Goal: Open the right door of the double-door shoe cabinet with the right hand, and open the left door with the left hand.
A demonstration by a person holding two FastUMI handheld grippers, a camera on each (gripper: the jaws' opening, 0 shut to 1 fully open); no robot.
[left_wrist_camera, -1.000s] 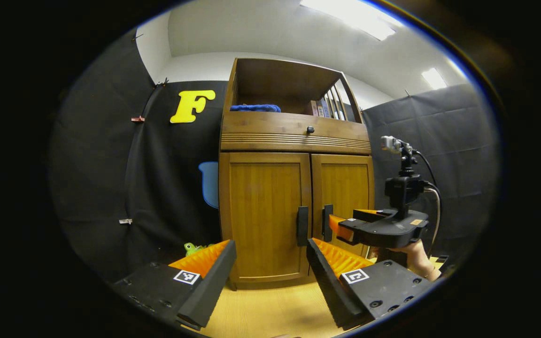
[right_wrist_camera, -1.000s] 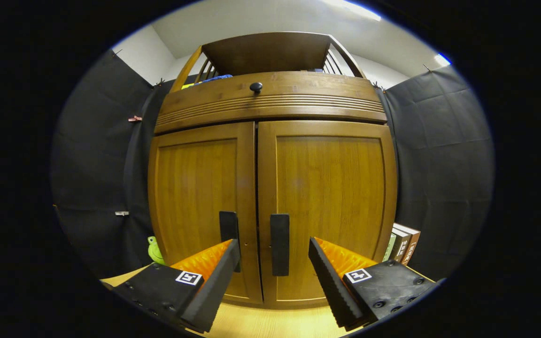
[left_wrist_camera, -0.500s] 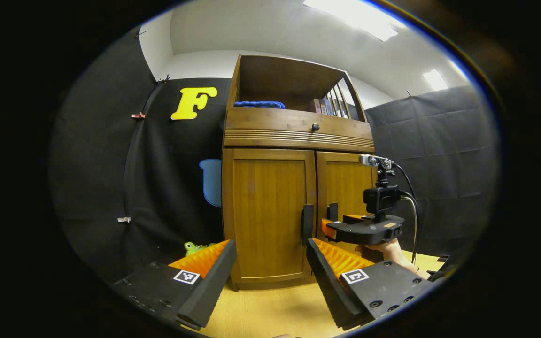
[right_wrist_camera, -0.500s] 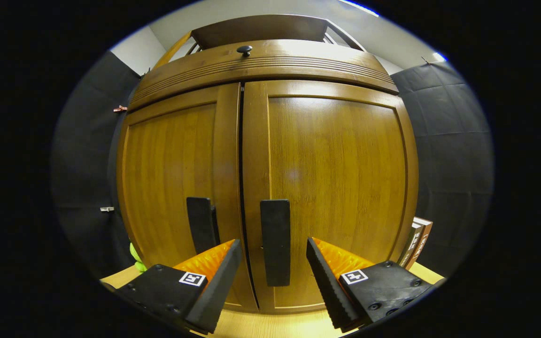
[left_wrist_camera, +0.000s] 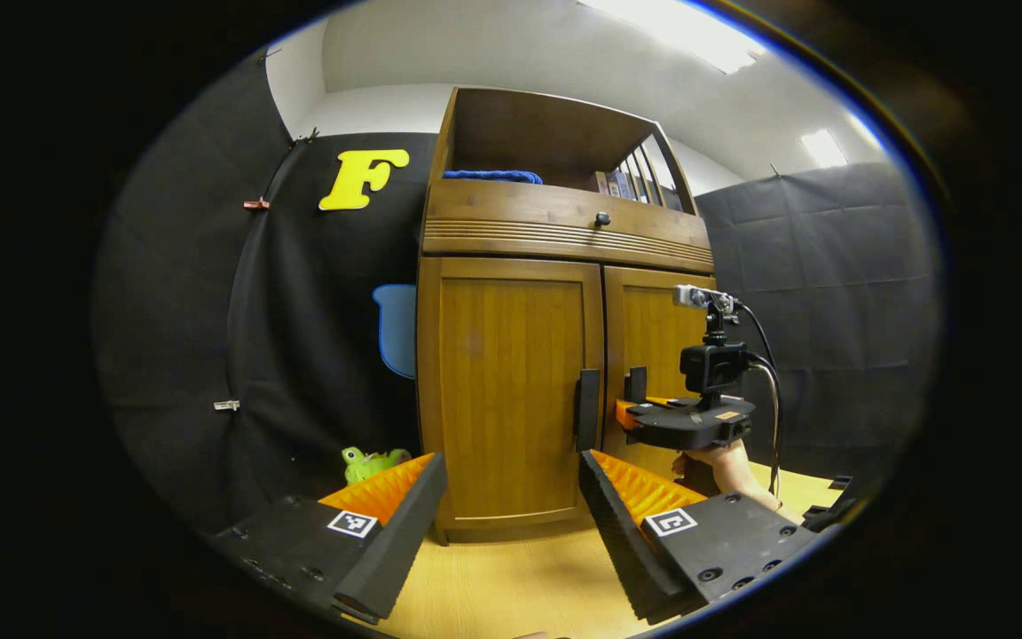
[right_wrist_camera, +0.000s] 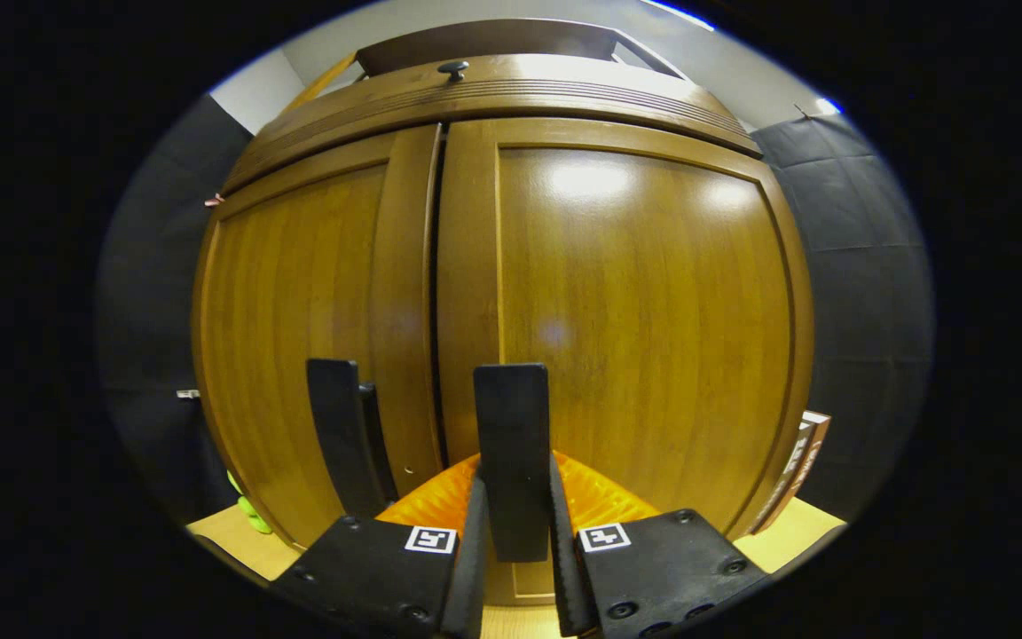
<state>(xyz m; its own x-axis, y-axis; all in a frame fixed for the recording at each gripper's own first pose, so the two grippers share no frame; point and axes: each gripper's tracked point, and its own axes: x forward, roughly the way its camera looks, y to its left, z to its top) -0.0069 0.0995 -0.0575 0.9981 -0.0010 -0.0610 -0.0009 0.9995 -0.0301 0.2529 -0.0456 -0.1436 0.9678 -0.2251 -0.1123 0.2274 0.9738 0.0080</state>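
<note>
The wooden shoe cabinet (left_wrist_camera: pixel 555 240) stands on the yellow floor with both doors closed. In the right gripper view the right door (right_wrist_camera: pixel 644 311) fills the middle, and my right gripper (right_wrist_camera: pixel 514 532) is shut on its black vertical handle (right_wrist_camera: pixel 513 426), one finger on each side. The left door's black handle (right_wrist_camera: pixel 338 426) is free beside it. In the left gripper view my left gripper (left_wrist_camera: pixel 511 497) is open, well short of the left door (left_wrist_camera: pixel 511 390) and its handle (left_wrist_camera: pixel 585 410). There the right gripper (left_wrist_camera: pixel 684 422) shows at the right door handle (left_wrist_camera: pixel 635 383), held by a hand (left_wrist_camera: pixel 728 461).
A green toy (left_wrist_camera: pixel 369 461) lies on the floor left of the cabinet. Books (right_wrist_camera: pixel 799 457) lean at the cabinet's right side. A blue cloth (left_wrist_camera: pixel 489 176) and books (left_wrist_camera: pixel 617 182) sit in the open top shelf. A drawer with a black knob (left_wrist_camera: pixel 601 218) is above the doors.
My right gripper moved in and shut on the right door's handle. The left gripper view has shifted slightly, with the cabinet a little closer; its fingers stay open.
</note>
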